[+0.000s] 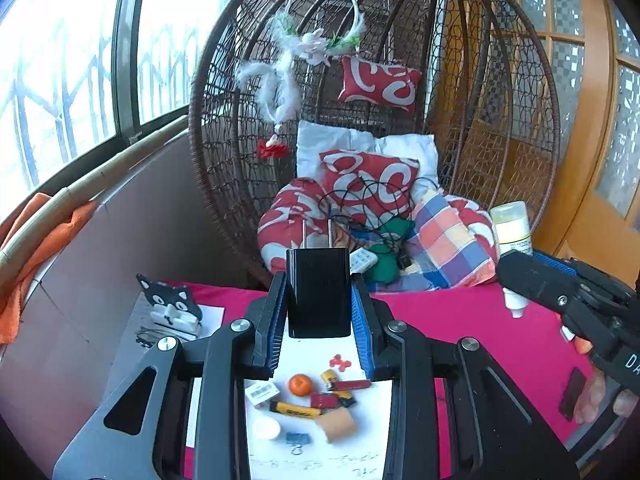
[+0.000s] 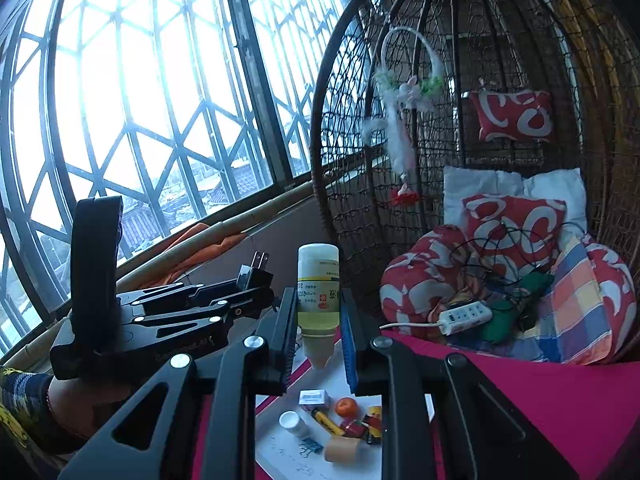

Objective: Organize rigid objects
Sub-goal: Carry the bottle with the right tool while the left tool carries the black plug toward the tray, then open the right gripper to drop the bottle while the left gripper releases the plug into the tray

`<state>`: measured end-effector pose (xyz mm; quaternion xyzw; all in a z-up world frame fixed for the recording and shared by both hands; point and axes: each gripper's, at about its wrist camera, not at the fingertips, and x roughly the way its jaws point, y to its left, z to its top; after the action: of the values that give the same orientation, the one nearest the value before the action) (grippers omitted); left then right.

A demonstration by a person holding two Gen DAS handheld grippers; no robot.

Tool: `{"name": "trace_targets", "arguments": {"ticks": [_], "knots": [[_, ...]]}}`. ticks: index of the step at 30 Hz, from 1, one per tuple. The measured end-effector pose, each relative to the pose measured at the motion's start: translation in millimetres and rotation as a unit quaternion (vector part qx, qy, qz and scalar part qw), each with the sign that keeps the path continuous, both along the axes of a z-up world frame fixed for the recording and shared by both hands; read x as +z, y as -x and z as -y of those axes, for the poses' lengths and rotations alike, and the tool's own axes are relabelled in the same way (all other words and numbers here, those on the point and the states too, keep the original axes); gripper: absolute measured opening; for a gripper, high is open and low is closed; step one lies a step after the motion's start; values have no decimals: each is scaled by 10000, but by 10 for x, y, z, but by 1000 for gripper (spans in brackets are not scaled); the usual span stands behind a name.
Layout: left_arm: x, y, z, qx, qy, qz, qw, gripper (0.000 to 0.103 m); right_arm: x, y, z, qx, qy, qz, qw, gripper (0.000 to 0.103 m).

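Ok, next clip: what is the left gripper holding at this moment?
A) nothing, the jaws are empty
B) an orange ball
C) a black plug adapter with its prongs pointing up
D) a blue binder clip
C: in the left wrist view the left gripper has its blue pads pressed on the black plug adapter, metal prongs pointing upward.

Left tongs [image 1: 319, 300] clamped, tilted downward; right tongs [image 2: 319, 312] likewise, seemingly.

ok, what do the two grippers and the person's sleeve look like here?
Both the left gripper and right gripper are matte black linkages with silver pivot screws and ribbed blue pads on the fingers. White lettering marks the right one's side. A dark blue and yellow patterned sleeve covers the left wrist.
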<state>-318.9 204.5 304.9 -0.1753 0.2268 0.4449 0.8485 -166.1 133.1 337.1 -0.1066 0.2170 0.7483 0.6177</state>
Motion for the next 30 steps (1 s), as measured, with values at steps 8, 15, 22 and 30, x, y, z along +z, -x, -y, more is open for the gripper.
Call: {"name": "trace_targets", "arguments": {"ticks": [8, 15, 22, 30], "knots": [[-352, 46, -308, -99, 358, -386, 9986, 29, -452, 86, -351, -179, 610, -108, 9979, 19], [-935, -136, -707, -321, 1009, -846, 9908, 29, -1118, 3, -713, -481, 1539, -157, 9868, 19], [-1718, -325, -1036, -391, 2089, -1273, 9688, 29, -1838, -141, -1008, -832, 2601, -386, 9612, 19], [-2059, -381, -1019, -431, 2470, -1613, 9545, 29, -2216, -40, -1092, -908, 3140, -101, 9450, 19]]}}
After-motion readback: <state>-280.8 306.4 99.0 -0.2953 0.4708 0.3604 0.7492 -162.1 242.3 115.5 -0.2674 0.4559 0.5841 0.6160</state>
